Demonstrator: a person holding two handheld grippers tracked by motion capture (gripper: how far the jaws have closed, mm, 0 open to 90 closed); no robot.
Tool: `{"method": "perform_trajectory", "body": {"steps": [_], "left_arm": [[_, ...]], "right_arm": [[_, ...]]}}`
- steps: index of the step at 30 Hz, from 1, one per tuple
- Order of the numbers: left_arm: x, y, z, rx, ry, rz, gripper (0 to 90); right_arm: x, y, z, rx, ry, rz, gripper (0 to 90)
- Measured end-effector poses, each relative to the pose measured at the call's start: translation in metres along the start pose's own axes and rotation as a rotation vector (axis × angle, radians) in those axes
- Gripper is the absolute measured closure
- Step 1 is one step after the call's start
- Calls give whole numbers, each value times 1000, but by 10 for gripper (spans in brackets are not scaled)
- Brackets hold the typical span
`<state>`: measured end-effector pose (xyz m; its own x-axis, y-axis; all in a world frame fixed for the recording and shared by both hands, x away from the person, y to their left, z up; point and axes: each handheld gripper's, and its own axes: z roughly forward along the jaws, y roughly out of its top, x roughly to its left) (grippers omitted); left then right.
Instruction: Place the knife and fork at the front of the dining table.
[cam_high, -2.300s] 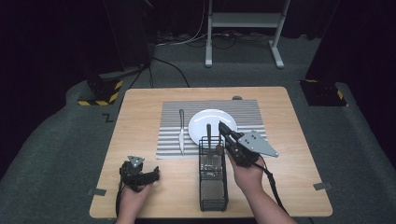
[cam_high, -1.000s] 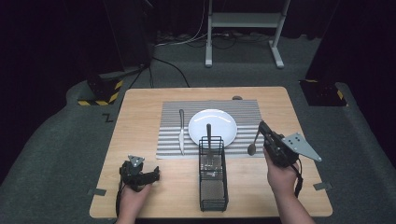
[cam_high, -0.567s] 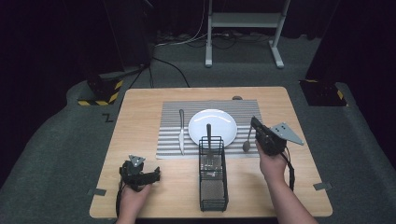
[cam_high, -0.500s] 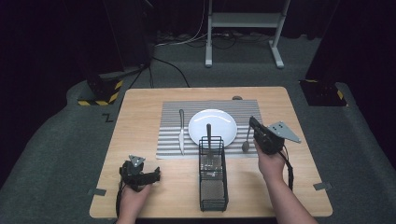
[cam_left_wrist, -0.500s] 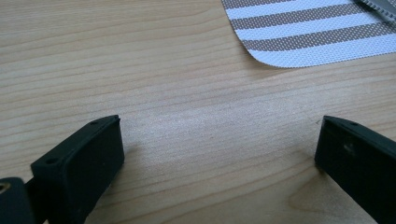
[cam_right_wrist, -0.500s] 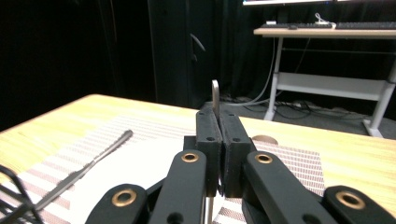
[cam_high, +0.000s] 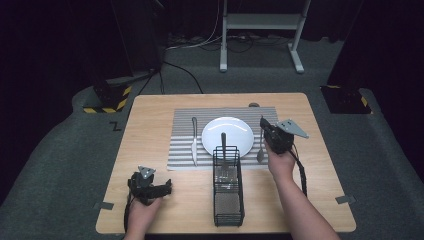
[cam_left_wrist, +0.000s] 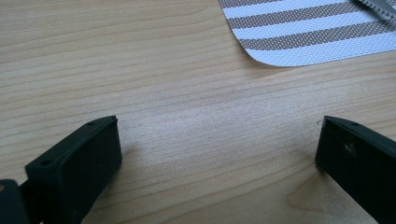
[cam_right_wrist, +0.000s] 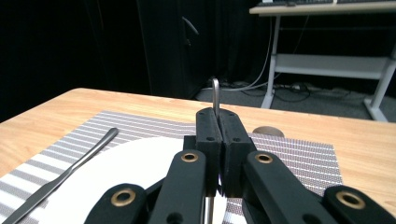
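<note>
Two grippers: right gripper (cam_high: 261, 131) is clamped on a spoon (cam_high: 260, 150), bowl seen in high view, handle tip (cam_right_wrist: 215, 95) in right gripper view; left gripper (cam_left_wrist: 217, 154) is held wide open, nothing between.

The right gripper (cam_right_wrist: 218, 154) has its 2 black jaws pressed together on a thin metal handle (cam_right_wrist: 215, 95), which sticks up above their tips. Below lies a white plate (cam_right_wrist: 135, 177) on a striped mat (cam_right_wrist: 299, 158). A knife (cam_right_wrist: 70, 170) rests on the mat left of the plate. The wooden table (cam_right_wrist: 369, 140) runs beyond.
</note>
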<state>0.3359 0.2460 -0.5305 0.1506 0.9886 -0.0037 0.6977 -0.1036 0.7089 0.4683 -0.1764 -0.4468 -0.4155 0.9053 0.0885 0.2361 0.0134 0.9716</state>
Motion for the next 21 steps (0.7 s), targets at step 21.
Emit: {"method": "perform_trajectory", "body": {"steps": [21], "left_arm": [[0,0,0,0,2,-2,7]], "right_arm": [[-29,-16,63,111,-23,108,863]]}}
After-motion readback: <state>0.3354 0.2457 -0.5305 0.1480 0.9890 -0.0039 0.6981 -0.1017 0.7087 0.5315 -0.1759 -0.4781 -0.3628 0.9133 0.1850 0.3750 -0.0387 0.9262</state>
